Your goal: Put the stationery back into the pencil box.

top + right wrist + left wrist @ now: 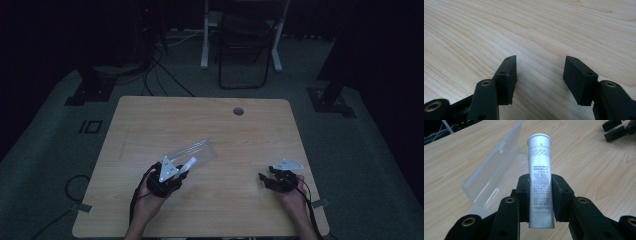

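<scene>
The white, printed squeeze tube with a flat crimped end (pixel 540 182) sits at the centre of the left gripper view, clamped between the pads of the left gripper (pixel 540 197). Its round cap end points toward the clear plastic hinged case (pixel 491 176) lying open on the pale wooden table (pixel 586 165), upper left of the frame. Soft and smooth, the tube could slide or pivot in so narrow a grip, or catch the case's raised lid and push the light case away. In the right gripper view, the right gripper (pixel 539 77) stands open over bare table, holding nothing.
</scene>
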Tool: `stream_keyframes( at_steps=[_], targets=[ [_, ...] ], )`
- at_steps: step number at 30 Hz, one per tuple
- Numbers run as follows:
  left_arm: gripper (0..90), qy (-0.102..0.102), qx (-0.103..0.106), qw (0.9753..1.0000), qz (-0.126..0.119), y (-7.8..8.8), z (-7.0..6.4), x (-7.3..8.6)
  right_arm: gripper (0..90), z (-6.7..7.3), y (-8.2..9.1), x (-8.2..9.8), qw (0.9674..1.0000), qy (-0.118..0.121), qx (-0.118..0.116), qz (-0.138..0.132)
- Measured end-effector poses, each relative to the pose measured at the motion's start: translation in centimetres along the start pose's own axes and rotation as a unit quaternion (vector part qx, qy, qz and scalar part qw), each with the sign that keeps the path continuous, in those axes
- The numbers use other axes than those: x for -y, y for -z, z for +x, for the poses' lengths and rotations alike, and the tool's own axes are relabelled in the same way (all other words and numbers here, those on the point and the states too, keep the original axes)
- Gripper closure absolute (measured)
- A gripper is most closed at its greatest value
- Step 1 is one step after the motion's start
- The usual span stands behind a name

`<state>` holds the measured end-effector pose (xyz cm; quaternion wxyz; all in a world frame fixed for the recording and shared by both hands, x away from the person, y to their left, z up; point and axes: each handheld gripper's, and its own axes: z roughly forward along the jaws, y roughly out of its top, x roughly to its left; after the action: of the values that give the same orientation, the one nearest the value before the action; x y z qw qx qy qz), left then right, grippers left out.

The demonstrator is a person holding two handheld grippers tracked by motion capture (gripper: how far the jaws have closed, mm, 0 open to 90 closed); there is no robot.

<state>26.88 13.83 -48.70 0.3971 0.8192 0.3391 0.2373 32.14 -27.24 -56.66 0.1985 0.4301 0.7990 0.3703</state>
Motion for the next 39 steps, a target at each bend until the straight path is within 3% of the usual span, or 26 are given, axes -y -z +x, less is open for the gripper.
stream_keyframes(
  at_steps=[12, 39],
  targets=[
    [70.8, -0.002, 0.003, 1.0000, -0.006, -0.3, 0.2, -0.5, 44.3, 0.0, 0.0, 0.0, 1.0000, 0.000, 0.000, 0.000],
    [70.8, -0.012, -0.010, 0.9998, -0.009, -1.0, 1.1, -1.3, 44.3, 0.0, 0.0, 0.0, 1.0000, 0.001, -0.001, 0.000]
  ],
)
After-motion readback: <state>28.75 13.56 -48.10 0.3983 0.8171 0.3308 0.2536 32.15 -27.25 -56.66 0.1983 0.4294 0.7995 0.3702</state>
